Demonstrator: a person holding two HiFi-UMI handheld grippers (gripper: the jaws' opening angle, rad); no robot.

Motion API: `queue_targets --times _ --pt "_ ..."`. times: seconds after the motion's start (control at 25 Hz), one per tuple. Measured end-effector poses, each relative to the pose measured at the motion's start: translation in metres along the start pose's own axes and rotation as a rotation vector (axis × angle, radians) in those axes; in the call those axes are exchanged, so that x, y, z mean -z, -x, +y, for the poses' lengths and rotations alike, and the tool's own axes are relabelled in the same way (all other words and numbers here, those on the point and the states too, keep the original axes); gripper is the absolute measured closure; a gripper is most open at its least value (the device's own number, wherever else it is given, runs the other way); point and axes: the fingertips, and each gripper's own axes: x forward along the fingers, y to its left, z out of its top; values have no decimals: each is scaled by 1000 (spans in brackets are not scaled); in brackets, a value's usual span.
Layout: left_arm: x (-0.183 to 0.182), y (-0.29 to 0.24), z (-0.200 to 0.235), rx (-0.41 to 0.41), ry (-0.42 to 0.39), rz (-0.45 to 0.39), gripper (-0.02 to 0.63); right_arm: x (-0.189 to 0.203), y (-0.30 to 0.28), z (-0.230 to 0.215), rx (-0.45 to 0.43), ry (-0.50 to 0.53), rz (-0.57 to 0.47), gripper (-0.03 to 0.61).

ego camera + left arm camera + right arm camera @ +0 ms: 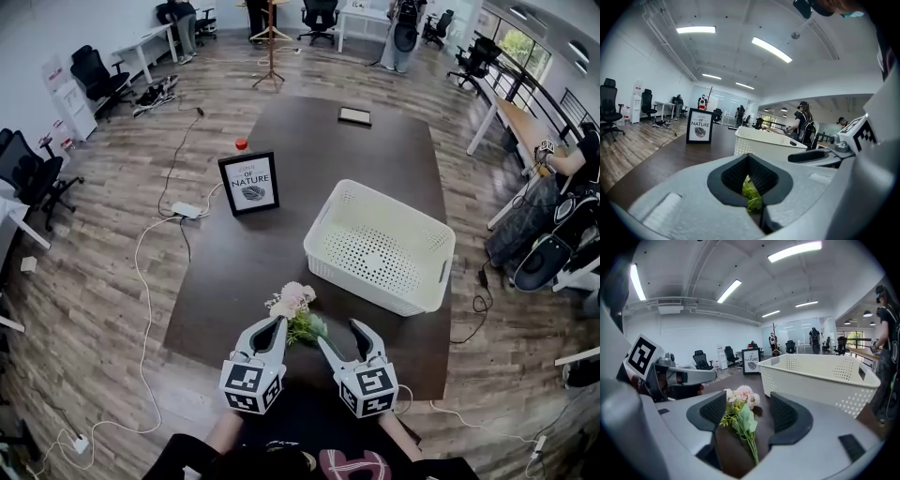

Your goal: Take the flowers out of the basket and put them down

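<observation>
Two grippers hover at the near edge of the table, and the step in hand looks like the let-go that ends the job. The right gripper stands wide, its pads on either side of the flowers but clear of them, so it holds nothing. The bunch lies flat on the dark table at this gripper's 12 o'clock, stems toward it and pink blooms away. The left gripper, at the right one's 9 o'clock, has its jaws drawn together to a thin slit. Green leaves show through that slit just past its tip, and I judge that it grips nothing, though the tip is very near the leaves. The white basket sits at 1 o'clock, apart from the flowers, and looks empty. A framed sign stands farther off at 11 o'clock. With the flowers out and down, the next move probably calls for drawing both grippers back and up without snagging a stem or leaf.
</observation>
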Motion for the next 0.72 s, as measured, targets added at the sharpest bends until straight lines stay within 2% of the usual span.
queue_targets --times 0.28,0.72 --pt "-2 0 -5 11 -3 -7 604 -1 3 -7 48 4 -12 347" --pt "-3 -2 -13 27 -12 -16 604 -5 6 -5 75 35 -37 472"
